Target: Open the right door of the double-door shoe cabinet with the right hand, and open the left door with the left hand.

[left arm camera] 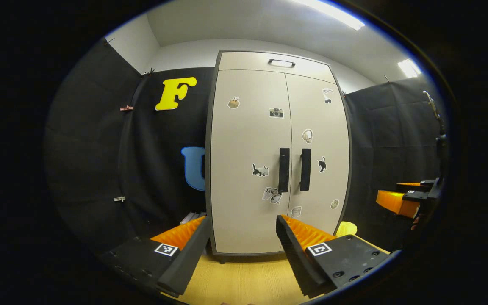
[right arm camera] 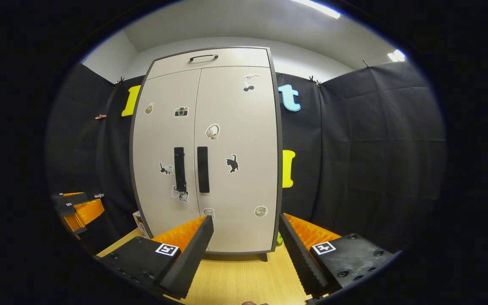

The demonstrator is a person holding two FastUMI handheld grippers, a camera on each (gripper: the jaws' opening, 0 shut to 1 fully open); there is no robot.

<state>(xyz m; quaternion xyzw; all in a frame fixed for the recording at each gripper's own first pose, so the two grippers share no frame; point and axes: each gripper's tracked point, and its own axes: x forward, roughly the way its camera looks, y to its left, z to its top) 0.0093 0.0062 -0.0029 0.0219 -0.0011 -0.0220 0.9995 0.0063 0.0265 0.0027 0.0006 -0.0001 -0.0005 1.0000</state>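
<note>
Both doors shut. Right gripper (right arm camera: pixel 244 243) and left gripper (left arm camera: pixel 242 245) spread wide, empty — advance right gripper squarely onto right handle (right arm camera: pixel 203 169), straddle, then clamp.

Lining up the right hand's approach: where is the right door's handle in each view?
Left gripper view: right door handle sits just right of centre, beside the left handle.
Right gripper view: it sits left of centre.
Shared landmark: the black cat sticker immediately to its right.
</note>
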